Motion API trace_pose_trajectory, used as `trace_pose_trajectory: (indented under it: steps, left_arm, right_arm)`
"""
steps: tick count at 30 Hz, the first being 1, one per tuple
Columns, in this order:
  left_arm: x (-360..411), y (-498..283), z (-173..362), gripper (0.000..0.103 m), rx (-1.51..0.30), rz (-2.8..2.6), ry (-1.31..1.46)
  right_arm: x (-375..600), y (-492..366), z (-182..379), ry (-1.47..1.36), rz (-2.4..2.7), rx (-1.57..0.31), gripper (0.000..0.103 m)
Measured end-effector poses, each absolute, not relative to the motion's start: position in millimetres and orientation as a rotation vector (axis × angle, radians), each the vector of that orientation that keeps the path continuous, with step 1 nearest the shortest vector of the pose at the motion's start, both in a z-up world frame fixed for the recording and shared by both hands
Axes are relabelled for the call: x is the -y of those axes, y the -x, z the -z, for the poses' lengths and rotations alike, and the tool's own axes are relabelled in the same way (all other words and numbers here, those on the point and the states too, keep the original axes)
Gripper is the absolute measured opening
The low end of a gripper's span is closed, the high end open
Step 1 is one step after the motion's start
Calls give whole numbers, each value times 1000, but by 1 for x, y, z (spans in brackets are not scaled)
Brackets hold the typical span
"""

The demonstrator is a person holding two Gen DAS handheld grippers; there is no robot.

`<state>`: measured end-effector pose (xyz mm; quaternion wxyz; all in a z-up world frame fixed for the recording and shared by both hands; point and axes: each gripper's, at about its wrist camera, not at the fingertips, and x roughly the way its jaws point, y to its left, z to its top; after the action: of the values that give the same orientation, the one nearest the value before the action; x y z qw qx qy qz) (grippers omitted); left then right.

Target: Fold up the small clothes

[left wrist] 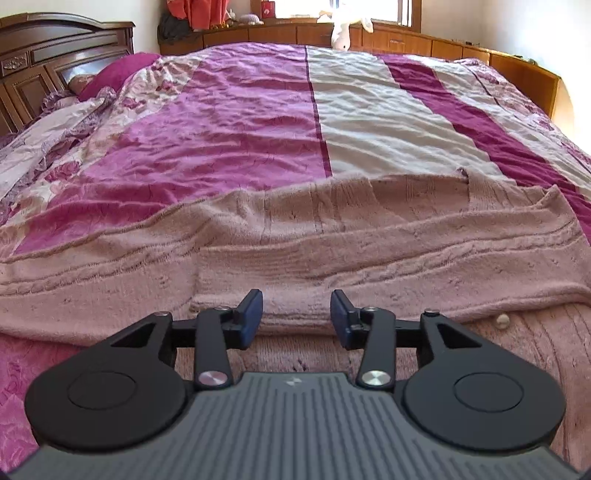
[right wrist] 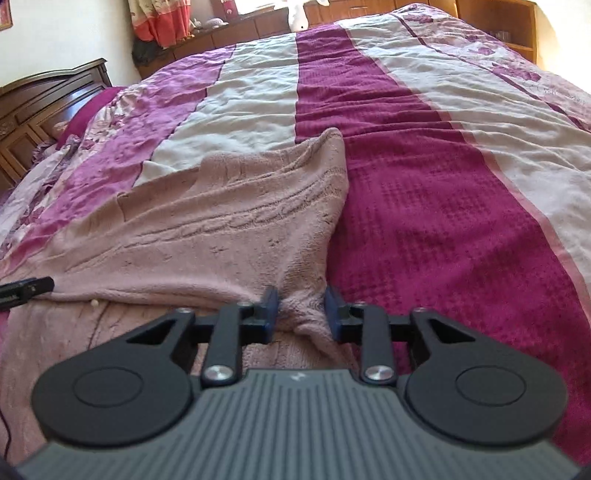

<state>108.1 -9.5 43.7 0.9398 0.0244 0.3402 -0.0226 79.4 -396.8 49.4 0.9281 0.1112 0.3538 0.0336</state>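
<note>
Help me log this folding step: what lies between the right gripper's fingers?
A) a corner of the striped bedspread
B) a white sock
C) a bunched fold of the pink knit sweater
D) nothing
C: the right gripper has a bunched fold of the pink knit sweater between its blue fingers.

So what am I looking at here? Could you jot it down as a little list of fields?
Place: a bed with a striped pink, purple and cream bedspread
Garment: pink knitted cardigan spread on the bed, one part folded over
Detail: a small pale button shows near the fold
Left gripper: open, hovering at the folded edge, holding nothing
Right gripper: jaws apart, with bunched cardigan fabric between them
Background: wooden headboard, white plush toy by the window
</note>
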Motion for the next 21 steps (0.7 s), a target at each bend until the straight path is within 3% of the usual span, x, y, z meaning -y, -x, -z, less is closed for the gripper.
trace_pose_trajectory:
  steps: [1,3,4,9,15,21]
  left_arm:
    - [10,-108,-43,49,-699,45,-54]
    - [12,-107,-42,50,-702,48,-74]
    - [13,-108,-40,52,-706,50,-87]
    - [15,-110,-39,53,-720,58,-123]
    - [6,-122,-67,54,-686,100,-131]
    - [2,-168,-96,63,-651,107,-111]
  right_arm:
    - [396,-78,-54,-215,-60,-714,12]
    - [394,-75,-63,-166,-15,-692,10]
    - [393,-75,-64,-125,12,-691,3]
    - [400,-80,-44,-70,30,-772,2]
    - [397,-85,-73,-108,49,-725,7]
    - [377,-125,-96,-111,-22,-684,8]
